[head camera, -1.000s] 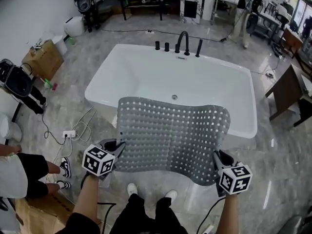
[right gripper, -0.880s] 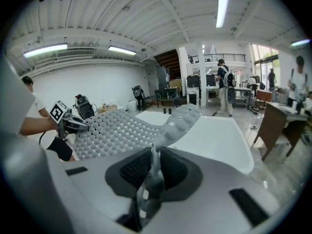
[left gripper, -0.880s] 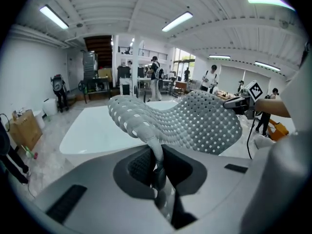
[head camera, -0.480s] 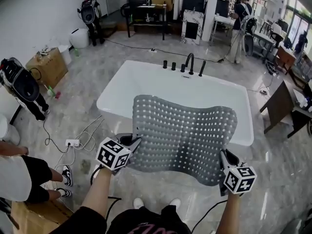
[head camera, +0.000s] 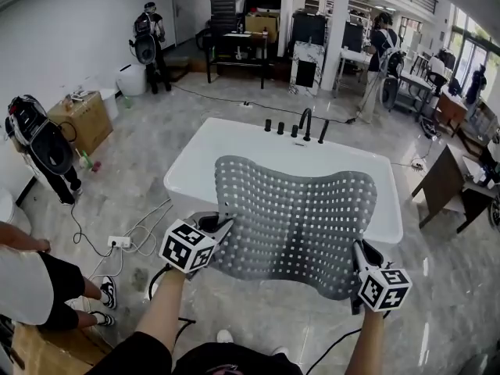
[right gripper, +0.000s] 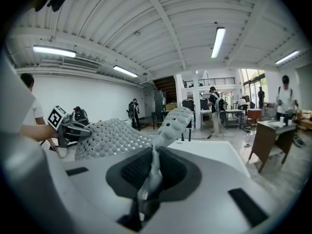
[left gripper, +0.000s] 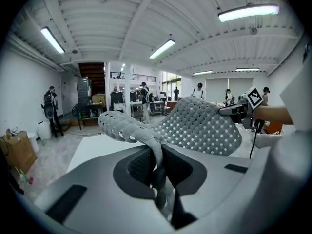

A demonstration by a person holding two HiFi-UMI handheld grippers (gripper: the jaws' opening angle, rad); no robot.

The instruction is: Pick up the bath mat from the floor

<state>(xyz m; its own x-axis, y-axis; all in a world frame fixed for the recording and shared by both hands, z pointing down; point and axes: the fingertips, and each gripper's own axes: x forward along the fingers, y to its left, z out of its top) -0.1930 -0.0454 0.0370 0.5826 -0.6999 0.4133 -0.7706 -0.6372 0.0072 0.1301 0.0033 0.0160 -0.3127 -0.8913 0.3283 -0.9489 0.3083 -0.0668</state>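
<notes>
The grey perforated bath mat [head camera: 297, 217] hangs in the air in front of the white bathtub [head camera: 195, 162], stretched between both grippers and sagging along its near edge. My left gripper [head camera: 219, 226] is shut on the mat's near left corner. In the left gripper view the mat [left gripper: 204, 126] folds down between the pads of the left gripper [left gripper: 157, 162]. My right gripper [head camera: 353, 250] grips the near right corner and its jaws are closing further on it. The right gripper view shows the mat's edge [right gripper: 168, 123] pinched in the right gripper [right gripper: 152, 167].
Black taps [head camera: 297, 127] stand on the tub's far rim. A power strip and cables [head camera: 119, 241] lie on the marble floor to the left, near a seated person's legs [head camera: 47, 283]. A cardboard box [head camera: 78, 116] is far left, a dark table [head camera: 445, 182] right.
Both grippers have carried the mat upward and slightly forward, over the tub's near rim. The head view has tilted up, showing more of the room. Both grips hold.
</notes>
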